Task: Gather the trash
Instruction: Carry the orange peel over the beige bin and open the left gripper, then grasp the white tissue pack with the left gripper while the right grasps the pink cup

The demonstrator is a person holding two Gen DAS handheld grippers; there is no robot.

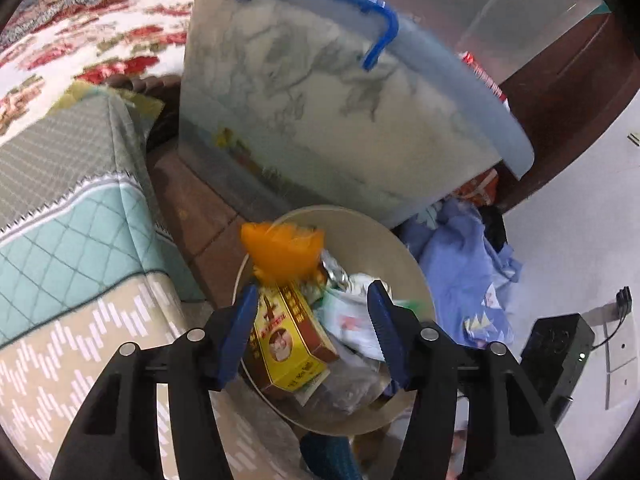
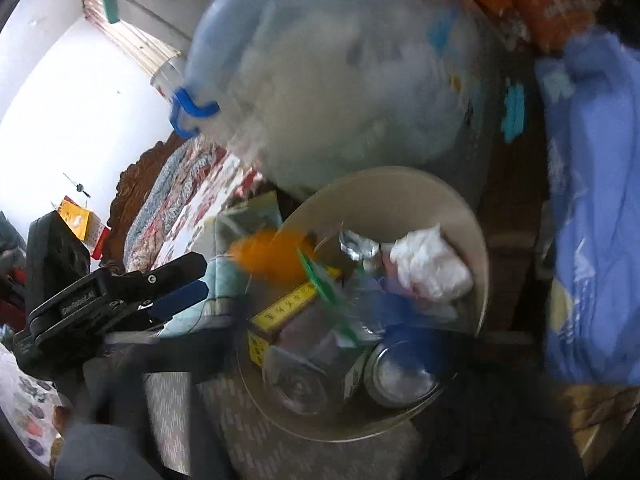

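The only lettering close to legible is white print on the side of the left gripper (image 2: 176,280), seen from the right wrist, seemingly "GenRobot.AI". The yellow-and-red box (image 1: 286,340) in the bin (image 1: 400,248) carries print too blurred to read.

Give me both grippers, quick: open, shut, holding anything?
Left gripper: open over the trash bin, holding nothing.
Right gripper: too blurred to see; apparently open, no grip visible.

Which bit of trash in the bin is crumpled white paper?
The white wad at the far right inside the bin. Beside it lies shiny foil; the box is yellow, the wrapper orange.
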